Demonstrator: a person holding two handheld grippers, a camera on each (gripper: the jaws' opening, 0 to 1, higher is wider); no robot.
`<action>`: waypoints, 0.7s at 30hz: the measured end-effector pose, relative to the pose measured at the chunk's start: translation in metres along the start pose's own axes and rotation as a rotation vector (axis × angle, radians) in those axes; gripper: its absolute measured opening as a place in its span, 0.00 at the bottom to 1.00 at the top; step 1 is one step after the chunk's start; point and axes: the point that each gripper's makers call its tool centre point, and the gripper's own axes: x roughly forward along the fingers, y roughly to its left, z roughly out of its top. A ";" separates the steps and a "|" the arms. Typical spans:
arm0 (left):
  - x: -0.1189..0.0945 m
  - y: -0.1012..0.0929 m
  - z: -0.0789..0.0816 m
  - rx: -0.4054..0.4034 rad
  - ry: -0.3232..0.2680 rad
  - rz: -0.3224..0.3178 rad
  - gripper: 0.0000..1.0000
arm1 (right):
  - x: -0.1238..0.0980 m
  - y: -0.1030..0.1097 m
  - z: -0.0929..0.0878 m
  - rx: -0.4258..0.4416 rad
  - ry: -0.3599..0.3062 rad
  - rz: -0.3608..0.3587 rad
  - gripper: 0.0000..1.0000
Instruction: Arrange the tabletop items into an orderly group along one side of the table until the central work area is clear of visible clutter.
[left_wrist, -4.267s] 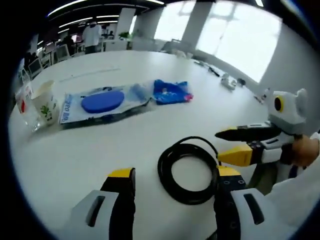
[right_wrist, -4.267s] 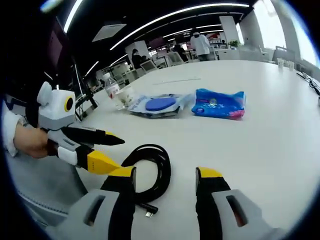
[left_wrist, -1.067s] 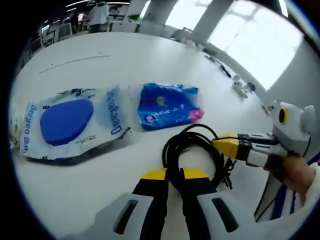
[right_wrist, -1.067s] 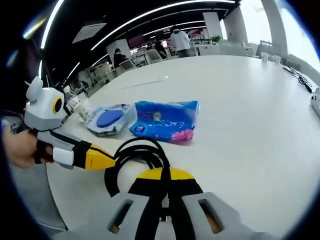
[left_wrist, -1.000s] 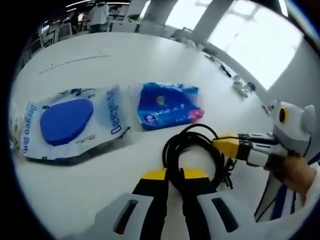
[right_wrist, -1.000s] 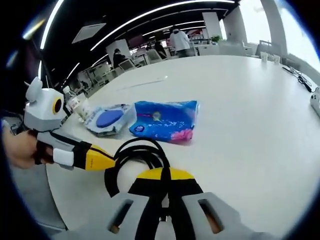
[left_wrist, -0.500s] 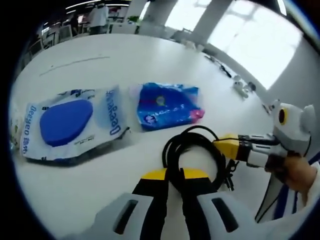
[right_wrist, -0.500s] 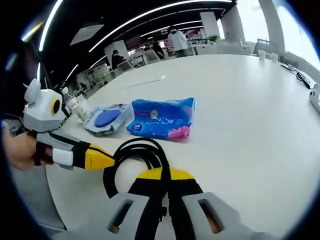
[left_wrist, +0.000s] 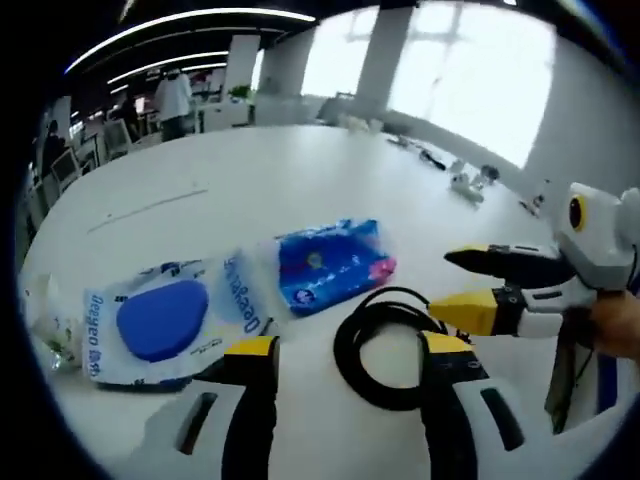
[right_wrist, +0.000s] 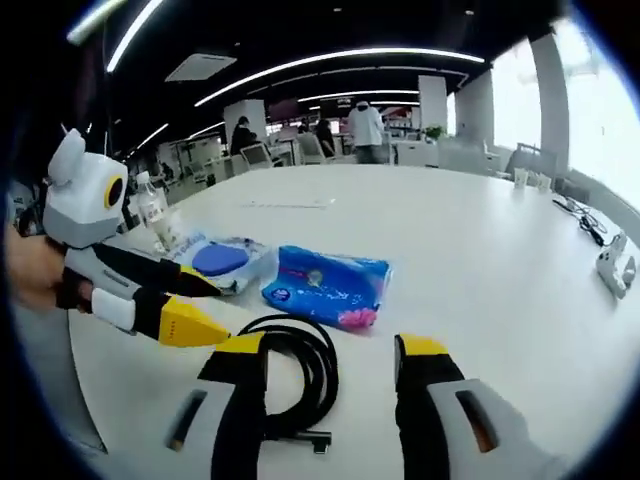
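worktop (left_wrist: 300, 170) white, smooth | clear packet with blue disc (left_wrist: 160, 320), next to blue pouch (left_wrist: 330, 262): soft, crinkly | black cable coil (left_wrist: 385, 350) near the pouch: floppy, pinch across bundled strands (light, I judge) | left hand-held gripper (left_wrist: 345, 365), right hand-held gripper (right_wrist: 325, 360): both spread, empty

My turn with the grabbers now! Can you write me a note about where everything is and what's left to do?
Left gripper: open, holding nothing.
Right gripper: open, holding nothing.
The black cable coil lies on the white table between both grippers, next to the blue packet.
Beside that sits the clear bag with the blue pad, then the bottle.
Done: the items sit in a rough row.
Left: tidy the row, if needed.
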 end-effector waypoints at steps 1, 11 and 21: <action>-0.006 0.005 0.009 0.051 -0.021 0.015 0.92 | -0.006 -0.006 0.004 -0.016 -0.009 -0.037 0.64; -0.041 0.002 0.029 0.037 0.005 -0.007 0.95 | -0.034 0.012 0.012 -0.026 0.049 -0.052 0.74; -0.066 0.003 0.030 0.073 0.008 -0.009 0.92 | -0.044 0.014 0.027 -0.043 0.038 -0.067 0.70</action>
